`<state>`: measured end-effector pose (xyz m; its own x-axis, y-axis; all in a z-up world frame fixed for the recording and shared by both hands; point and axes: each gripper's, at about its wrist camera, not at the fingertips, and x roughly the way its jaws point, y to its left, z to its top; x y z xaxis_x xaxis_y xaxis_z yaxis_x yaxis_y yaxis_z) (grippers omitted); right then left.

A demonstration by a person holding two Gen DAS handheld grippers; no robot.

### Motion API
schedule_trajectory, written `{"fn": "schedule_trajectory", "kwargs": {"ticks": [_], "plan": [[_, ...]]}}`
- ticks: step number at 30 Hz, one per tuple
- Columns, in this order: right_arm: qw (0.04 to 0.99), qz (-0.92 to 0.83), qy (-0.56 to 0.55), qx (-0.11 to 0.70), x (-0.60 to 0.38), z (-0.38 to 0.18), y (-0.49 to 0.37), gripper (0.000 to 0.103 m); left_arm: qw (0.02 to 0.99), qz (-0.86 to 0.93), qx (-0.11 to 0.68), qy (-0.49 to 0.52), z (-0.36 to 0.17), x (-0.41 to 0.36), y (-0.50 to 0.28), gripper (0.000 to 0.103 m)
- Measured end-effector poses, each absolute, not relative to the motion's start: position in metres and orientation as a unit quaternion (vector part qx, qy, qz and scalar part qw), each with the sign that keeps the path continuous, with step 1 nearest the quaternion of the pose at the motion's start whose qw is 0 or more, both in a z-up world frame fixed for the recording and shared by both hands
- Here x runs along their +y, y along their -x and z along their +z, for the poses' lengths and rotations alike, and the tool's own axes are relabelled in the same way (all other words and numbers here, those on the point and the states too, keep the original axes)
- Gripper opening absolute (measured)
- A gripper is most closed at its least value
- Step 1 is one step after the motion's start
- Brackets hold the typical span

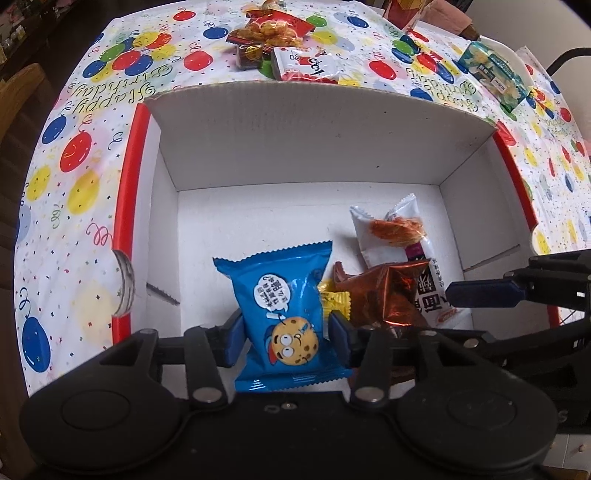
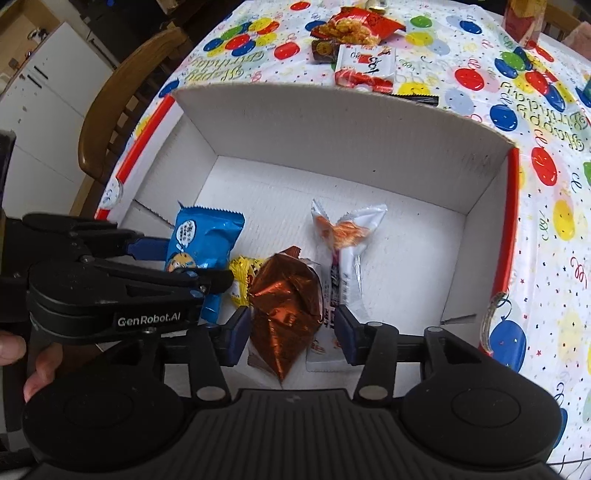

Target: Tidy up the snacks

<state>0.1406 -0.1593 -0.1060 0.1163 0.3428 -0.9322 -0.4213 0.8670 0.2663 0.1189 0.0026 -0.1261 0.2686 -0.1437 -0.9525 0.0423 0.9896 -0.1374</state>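
Blue cookie packet (image 1: 286,317): sitting between the fingers of the left gripper (image 1: 286,341), which is pinching it at both sides, low inside the cardboard box (image 1: 314,140) near the box's near-left corner. Whether the packet is touching the box floor is not clear.

Right gripper (image 2: 288,332): hanging over the near edge of the box, fingers spread wide, straddling the copper foil pack (image 2: 286,306) without clamping it.

Also lying in the box: a small yellow sweet (image 2: 242,275) between the blue packet and the foil pack; a white pouch (image 2: 341,236) just beyond the foil pack, toward the box's middle.

Step, as judged: the left gripper is placing the cookie packet into the box. The next move is likely calling for letting go, then lifting clear.

Waiting on the table past the box's far wall: a red bag of fried snacks (image 2: 356,26), a dark square sweet (image 2: 325,50), a white and red packet (image 2: 365,68); a blue-green packet (image 1: 493,74) is lying toward the table's far-right corner.

Surface: a balloon-print birthday tablecloth (image 1: 74,155) is covering the table. Room: a wooden chair (image 2: 114,107) is standing at the table's left edge, with white cabinets (image 2: 44,85) behind it.
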Motion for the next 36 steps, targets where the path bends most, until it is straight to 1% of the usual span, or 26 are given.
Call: {"fn": "schedule_trajectory", "kwargs": {"ticks": [6, 7, 8, 10, 11, 15, 18, 21, 24, 29, 32, 34, 36], "plan": [[0.758, 0.258, 0.021, 0.599, -0.168, -0.088, -0.137, 0.051, 0.803, -0.068, 0.59, 0.047, -0.113, 0.0, -0.113, 0.06], [0.76, 0.259, 0.02, 0.596, -0.17, -0.085, -0.135, 0.053, 0.805, -0.069, 0.587, 0.045, -0.11, 0.0, -0.112, 0.062], [0.762, 0.259, 0.019, 0.593, -0.172, -0.081, -0.134, 0.056, 0.808, -0.069, 0.583, 0.042, -0.107, -0.001, -0.111, 0.067], [0.769, 0.257, 0.02, 0.585, -0.176, -0.074, -0.132, 0.062, 0.816, -0.066, 0.573, 0.038, -0.1, -0.001, -0.109, 0.075], [0.771, 0.258, 0.018, 0.582, -0.178, -0.07, -0.131, 0.063, 0.819, -0.068, 0.568, 0.038, -0.096, 0.0, -0.108, 0.077], [0.782, 0.254, 0.005, 0.569, -0.189, -0.054, -0.129, 0.063, 0.83, -0.07, 0.552, 0.044, -0.08, 0.004, -0.106, 0.078], [0.792, 0.252, -0.004, 0.557, -0.196, -0.04, -0.128, 0.064, 0.839, -0.072, 0.537, 0.042, -0.068, 0.004, -0.104, 0.08], [0.801, 0.253, -0.009, 0.543, -0.201, -0.026, -0.126, 0.07, 0.849, -0.077, 0.521, 0.044, -0.055, 0.004, -0.101, 0.083], [0.811, 0.251, -0.01, 0.529, -0.202, -0.013, -0.125, 0.071, 0.86, -0.081, 0.503, 0.038, -0.041, 0.003, -0.099, 0.085], [0.83, 0.241, -0.014, 0.503, -0.206, 0.01, -0.129, 0.071, 0.877, -0.081, 0.472, 0.033, -0.017, 0.001, -0.1, 0.093], [0.841, 0.232, -0.019, 0.488, -0.21, 0.022, -0.135, 0.072, 0.887, -0.079, 0.454, 0.024, -0.002, 0.0, -0.103, 0.094], [0.846, 0.227, -0.024, 0.481, -0.212, 0.028, -0.141, 0.075, 0.893, -0.079, 0.442, 0.018, 0.007, -0.001, -0.107, 0.095], [0.851, 0.223, -0.029, 0.474, -0.215, 0.033, -0.149, 0.076, 0.899, -0.075, 0.431, 0.013, 0.014, -0.002, -0.111, 0.1]]}}
